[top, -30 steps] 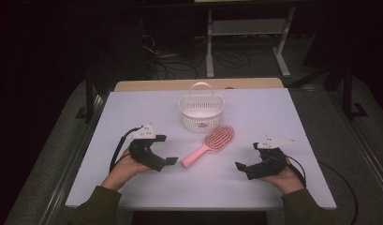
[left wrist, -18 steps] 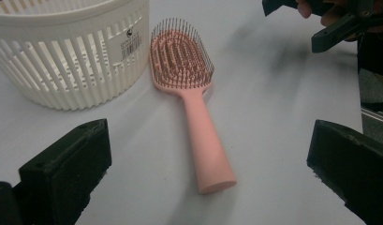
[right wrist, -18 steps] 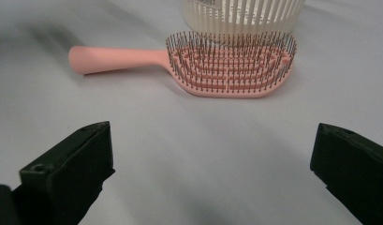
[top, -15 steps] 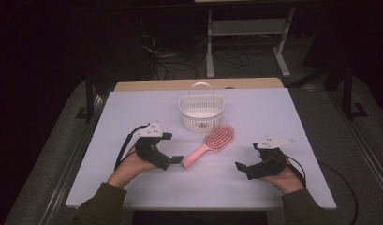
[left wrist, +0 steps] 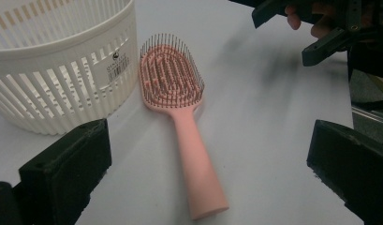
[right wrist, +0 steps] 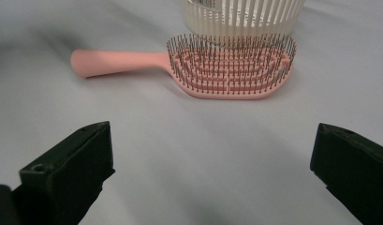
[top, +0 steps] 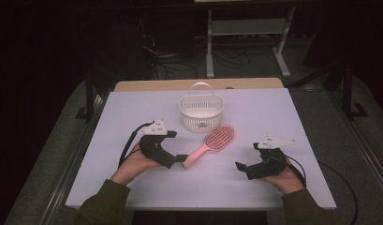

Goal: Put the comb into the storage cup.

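Bearing unreadable label: basket (left wrist: 62, 61) by hairbrush (left wrist: 180, 108).

A white slatted basket (top: 201, 112) stands on the white table (top: 283, 108), desk legs behind.

The room is dark, with light falling from above onto the white table (top: 273, 122); the floor beyond sinks into gloom; soft shadows smear the tabletop in the left gripper view; close jaws look blurred, bristles of the hairbrush (right wrist: 231, 70) sharp.
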`<act>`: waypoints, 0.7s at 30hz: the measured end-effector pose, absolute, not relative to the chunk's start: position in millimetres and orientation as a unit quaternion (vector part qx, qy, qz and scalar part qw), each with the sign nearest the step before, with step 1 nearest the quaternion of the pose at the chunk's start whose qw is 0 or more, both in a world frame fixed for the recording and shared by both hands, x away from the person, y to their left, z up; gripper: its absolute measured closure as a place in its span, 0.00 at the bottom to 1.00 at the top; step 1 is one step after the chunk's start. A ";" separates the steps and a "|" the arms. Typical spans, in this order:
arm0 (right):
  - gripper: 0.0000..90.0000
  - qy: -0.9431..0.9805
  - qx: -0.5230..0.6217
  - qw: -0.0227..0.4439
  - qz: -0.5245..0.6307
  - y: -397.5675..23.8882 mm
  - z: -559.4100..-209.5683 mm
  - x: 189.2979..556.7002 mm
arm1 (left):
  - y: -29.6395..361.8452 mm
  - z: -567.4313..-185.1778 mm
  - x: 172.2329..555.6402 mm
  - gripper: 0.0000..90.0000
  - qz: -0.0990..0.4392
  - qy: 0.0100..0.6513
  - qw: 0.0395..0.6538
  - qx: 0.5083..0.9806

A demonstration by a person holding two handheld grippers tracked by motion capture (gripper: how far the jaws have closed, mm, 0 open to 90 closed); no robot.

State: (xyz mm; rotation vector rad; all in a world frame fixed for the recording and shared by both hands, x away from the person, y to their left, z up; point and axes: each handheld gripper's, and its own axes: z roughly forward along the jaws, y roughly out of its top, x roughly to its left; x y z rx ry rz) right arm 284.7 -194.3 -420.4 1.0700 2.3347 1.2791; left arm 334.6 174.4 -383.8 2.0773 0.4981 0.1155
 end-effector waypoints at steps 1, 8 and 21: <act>0.00 0.806 0.370 0.136 0.442 -194.4 -420.5 284.8 | 173.7 -383.6 335.1 0.00 0.048 0.202 0.480 0.852; 0.00 0.806 0.370 0.136 0.442 -194.6 -420.7 285.2 | 166.7 -382.8 335.5 0.00 0.047 0.196 0.477 0.855; 0.00 0.806 0.370 0.135 0.442 -194.1 -420.7 284.9 | 158.1 -384.2 335.9 0.00 0.041 0.192 0.476 0.858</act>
